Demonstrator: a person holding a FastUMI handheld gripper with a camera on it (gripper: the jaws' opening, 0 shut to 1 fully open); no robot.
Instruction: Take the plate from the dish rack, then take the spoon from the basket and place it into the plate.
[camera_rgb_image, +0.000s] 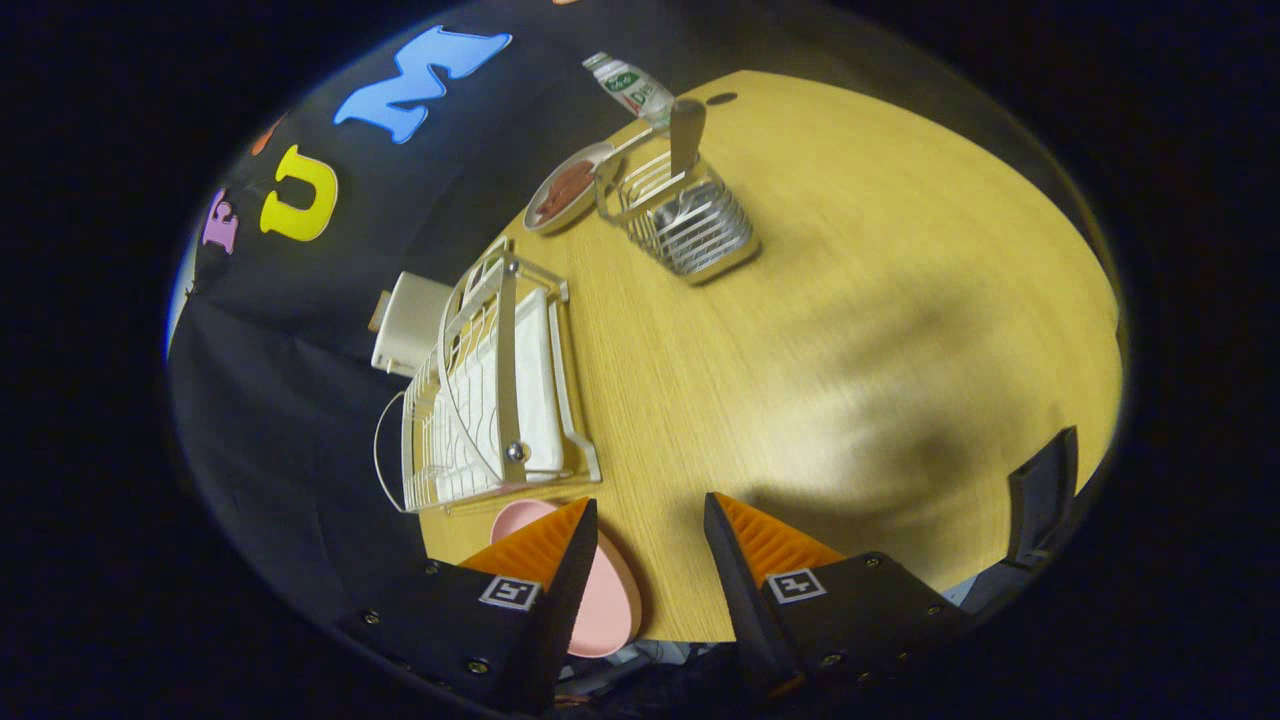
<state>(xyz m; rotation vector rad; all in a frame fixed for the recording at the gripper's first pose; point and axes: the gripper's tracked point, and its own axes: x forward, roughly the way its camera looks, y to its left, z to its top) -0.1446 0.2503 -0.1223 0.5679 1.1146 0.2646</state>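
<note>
The pink plate (610, 590) lies flat on the tabletop (880, 330) just in front of the dish rack (490, 390), partly under one finger of the tongs (650, 540), so it is out of the rack and ready to receive. The tongs stand wide apart, holding nothing. Well beyond the rack, the wire basket (690, 215) keeps the spoon (687, 130) upright, handle up for an easy pinch.

Pink plate (610, 590): part hidden behind one finger of the open gripper (650, 535), at seven o'clock. Basket (690, 215) at twelve o'clock: contents too small to identify. Bottle (630, 85) beyond: blurred.
</note>
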